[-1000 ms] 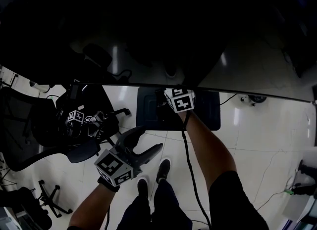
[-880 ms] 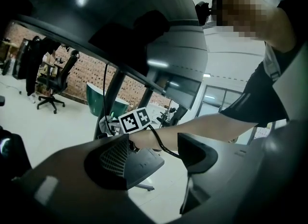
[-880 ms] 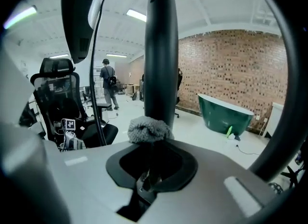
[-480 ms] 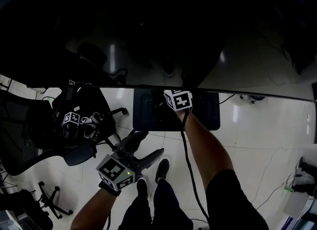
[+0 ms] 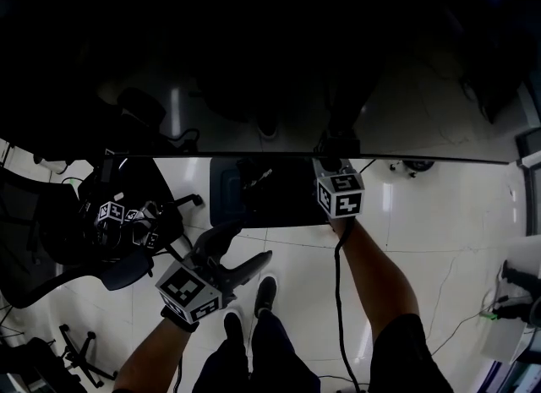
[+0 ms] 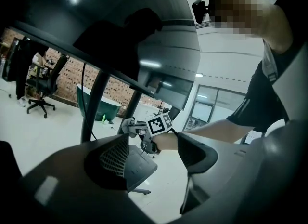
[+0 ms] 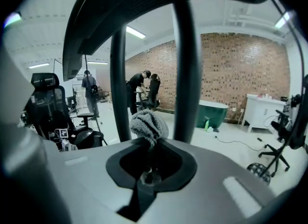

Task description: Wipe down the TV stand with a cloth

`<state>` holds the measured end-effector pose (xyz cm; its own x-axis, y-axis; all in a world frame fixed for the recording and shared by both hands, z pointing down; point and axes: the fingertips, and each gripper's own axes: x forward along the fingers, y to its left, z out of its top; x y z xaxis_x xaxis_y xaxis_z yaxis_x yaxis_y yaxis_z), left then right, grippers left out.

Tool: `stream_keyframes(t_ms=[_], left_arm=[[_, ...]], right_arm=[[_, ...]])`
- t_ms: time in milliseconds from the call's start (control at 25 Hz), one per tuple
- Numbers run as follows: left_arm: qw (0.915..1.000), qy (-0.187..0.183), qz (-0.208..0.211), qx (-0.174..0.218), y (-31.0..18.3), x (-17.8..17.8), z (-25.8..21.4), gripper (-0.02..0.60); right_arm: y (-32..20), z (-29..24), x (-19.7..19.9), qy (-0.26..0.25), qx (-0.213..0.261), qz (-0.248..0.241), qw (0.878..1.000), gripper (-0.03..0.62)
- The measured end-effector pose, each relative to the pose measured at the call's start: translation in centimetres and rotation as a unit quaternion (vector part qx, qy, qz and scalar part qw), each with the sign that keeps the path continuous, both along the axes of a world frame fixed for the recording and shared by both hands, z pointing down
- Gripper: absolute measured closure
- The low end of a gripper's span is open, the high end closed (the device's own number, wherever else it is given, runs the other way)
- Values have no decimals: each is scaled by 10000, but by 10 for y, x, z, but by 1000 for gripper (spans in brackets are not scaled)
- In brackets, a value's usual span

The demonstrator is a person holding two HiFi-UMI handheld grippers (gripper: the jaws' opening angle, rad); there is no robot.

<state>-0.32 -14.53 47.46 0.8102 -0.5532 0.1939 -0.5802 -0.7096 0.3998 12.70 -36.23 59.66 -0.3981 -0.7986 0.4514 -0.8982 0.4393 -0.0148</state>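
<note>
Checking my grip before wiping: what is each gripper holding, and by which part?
Right gripper: grey cloth, pinched at its bunched lower end. Left gripper: nothing, fingers apart.

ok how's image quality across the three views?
Head view: badly underexposed, upper half near black, streaky glare on the glossy white floor. Left gripper view: fisheye bend, backlit, foreground dark. Right gripper view: well lit, fisheye, grey knitted cloth fairly sharp.

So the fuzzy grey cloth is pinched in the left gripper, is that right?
Not quite. The grey cloth is pinched in the right gripper, not the left, as the right gripper view shows. In its own view, the left gripper has its jaws apart with nothing between them.
</note>
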Motion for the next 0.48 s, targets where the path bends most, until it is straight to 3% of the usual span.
stream_keyframes(t_ms=[200,480], left_arm=[[9999,19,147,50,3,15,-5,239],[9997,16,230,-88,0,28,10,239]], right_arm=[[-21,-29,58,-120,201,610,9979,569],[-47,-30,51,-198,208,567,9980,569]])
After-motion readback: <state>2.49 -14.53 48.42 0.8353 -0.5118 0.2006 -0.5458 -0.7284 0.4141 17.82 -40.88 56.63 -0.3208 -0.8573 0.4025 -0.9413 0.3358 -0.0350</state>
